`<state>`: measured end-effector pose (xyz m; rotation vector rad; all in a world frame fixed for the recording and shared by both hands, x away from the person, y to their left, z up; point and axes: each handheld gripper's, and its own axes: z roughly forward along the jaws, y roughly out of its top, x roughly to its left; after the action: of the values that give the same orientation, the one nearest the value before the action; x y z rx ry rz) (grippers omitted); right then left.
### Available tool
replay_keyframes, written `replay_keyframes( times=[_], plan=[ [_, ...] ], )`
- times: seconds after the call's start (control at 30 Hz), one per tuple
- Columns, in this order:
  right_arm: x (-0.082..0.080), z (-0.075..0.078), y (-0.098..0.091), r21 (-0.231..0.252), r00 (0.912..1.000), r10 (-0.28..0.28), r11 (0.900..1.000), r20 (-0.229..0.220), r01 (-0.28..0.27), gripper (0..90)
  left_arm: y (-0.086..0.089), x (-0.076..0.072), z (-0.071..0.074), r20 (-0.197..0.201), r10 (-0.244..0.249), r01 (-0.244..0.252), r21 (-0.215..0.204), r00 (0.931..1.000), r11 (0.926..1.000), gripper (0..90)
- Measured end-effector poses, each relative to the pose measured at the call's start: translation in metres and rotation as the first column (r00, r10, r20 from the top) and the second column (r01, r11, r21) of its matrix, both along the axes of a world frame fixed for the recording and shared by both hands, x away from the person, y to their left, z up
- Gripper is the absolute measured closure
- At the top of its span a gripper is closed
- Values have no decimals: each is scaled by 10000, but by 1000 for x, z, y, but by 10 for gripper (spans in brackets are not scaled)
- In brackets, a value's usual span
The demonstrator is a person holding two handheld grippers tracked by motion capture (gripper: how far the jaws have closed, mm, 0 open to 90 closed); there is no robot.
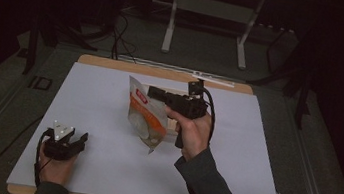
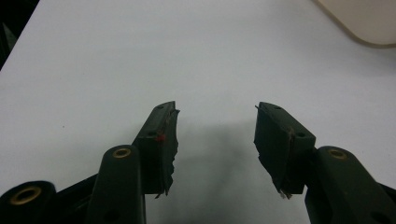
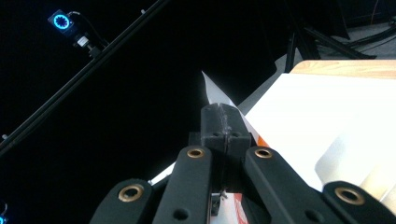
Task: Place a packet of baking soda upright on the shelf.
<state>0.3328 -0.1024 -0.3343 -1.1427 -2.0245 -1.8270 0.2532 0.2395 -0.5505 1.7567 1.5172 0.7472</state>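
Right gripper [image 1: 156, 94], centre of the high view, is clamped on the top edge of an orange-and-white snack pouch [image 1: 146, 116]; in the right gripper view the jaws meet with the pouch's corner [image 3: 215, 93] poking out above them. I hold the pouch in the air over the middle of the table [image 1: 90, 167], just in front of a pale tray [image 1: 172, 125]. Left gripper [image 1: 78, 141] rests at lower left of the table, jaws apart and empty.

Risk: the pinch takes only a thin strip of film near one corner, so a quick swing could let it slide out or twist.

Pouch's long axis runs top to bottom, tilted, lower end toward me.
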Motion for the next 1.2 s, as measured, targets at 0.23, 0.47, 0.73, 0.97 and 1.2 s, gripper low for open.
replay_keyframes(
  times=[0.23,0.47,0.73,0.97,1.2],
  plan=[
    [5,5,-1,99,9998,-214,9997,47,214,900,0,0,0,-7,-5,5,-3,10000,10000,486],
    [14,7,-1,199,9987,-512,9985,-56,513,900,0,0,0,-13,-10,10,-9,10000,10000,485],
    [22,5,-2,203,9969,-768,9968,-153,771,900,0,0,0,-4,-2,2,-26,10000,10000,485],
    [31,4,-3,338,9924,-1176,9923,-351,1188,900,1,0,0,-8,-13,13,-39,10000,10000,485],
    [38,4,-11,365,9853,-1637,9855,-478,1655,900,1,0,0,0,-5,5,-59,10000,10000,484]
  ],
)
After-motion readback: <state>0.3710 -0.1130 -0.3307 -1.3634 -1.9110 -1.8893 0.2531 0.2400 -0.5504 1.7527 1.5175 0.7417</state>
